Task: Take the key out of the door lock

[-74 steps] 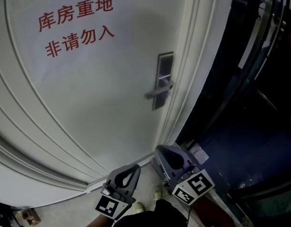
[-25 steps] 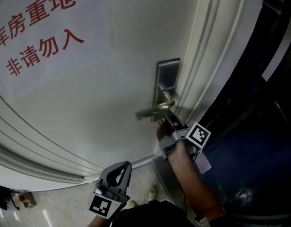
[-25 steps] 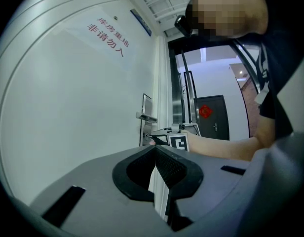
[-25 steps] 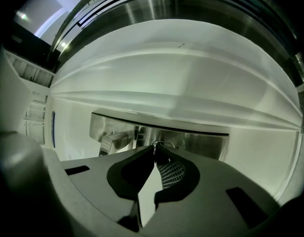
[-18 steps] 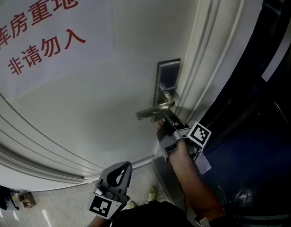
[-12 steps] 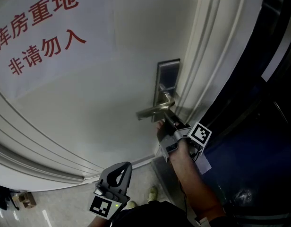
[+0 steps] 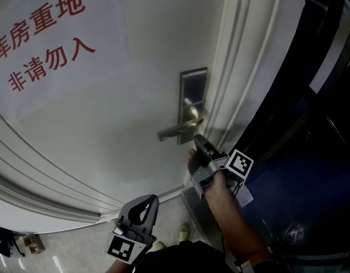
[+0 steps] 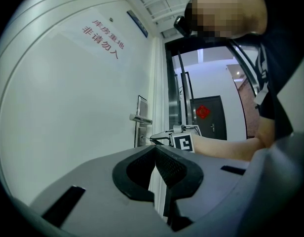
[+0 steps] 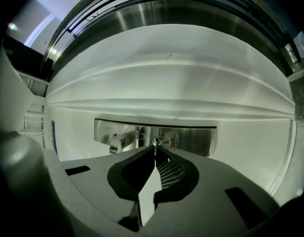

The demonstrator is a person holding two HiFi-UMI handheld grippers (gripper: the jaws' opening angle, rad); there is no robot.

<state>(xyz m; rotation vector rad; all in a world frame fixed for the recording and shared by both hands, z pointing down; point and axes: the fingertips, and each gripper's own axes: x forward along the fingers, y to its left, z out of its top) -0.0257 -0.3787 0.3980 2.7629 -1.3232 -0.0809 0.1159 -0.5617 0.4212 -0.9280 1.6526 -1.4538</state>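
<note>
A steel lock plate (image 7: 193, 97) with a lever handle (image 7: 176, 131) sits at the right edge of the white door (image 7: 107, 129). My right gripper (image 7: 198, 140) is just below the handle, its tips a short way off the plate's lower end. In the right gripper view its jaws are shut on a thin silvery key (image 9: 155, 149), seen edge on, with the lock plate (image 9: 191, 138) right behind. I cannot tell whether the blade is clear of the keyhole. My left gripper (image 7: 148, 201) hangs low near the floor, shut and holding nothing.
Red characters on a paper sign (image 7: 44, 38) mark the upper left of the door. The white door frame (image 7: 243, 78) runs up the right of the lock, with dark glass (image 7: 311, 152) beyond it. The left gripper view shows the right gripper (image 8: 153, 138) from the side.
Since three seconds ago my right gripper has risen from near the floor to the lock. In the last half second it drew slightly back from the plate. The left gripper stayed low.
</note>
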